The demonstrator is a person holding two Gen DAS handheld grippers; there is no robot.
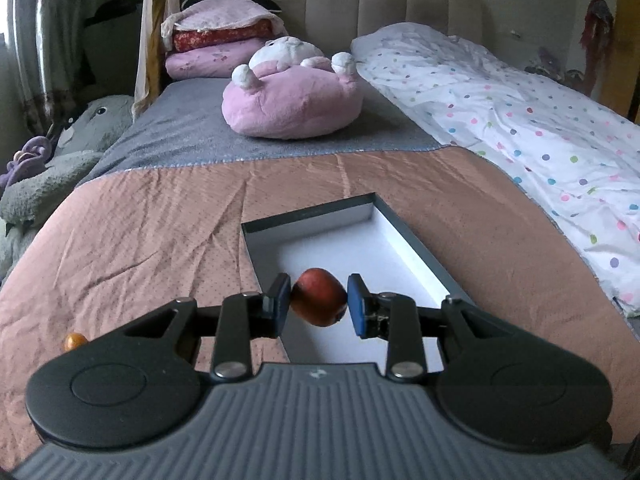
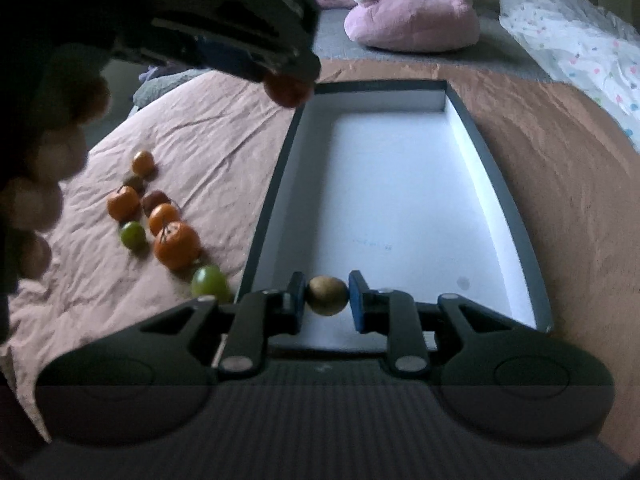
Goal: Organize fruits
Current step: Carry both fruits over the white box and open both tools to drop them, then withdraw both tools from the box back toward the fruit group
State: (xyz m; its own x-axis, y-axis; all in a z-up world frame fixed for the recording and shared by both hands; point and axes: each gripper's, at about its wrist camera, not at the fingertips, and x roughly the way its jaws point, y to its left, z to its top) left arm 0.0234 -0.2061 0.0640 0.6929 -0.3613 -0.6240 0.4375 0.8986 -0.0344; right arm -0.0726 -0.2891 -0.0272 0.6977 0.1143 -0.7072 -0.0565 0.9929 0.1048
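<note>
no readable text, no labels, no brands, no numbers, no signs anywhere

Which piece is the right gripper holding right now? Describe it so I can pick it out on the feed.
Start at the long box with dark walls and a white floor on the pinkish bedspread. At its near end, the right gripper is shut on a small brownish-yellow fruit. It is the only dull tan piece there: the left gripper holds a red fruit, and the loose ones beside the box are mostly orange or green.

A padded beige headboard [image 1: 400, 4] backs the bed [image 1: 160, 216]; curtains [image 1: 36, 40] hang left.
</note>
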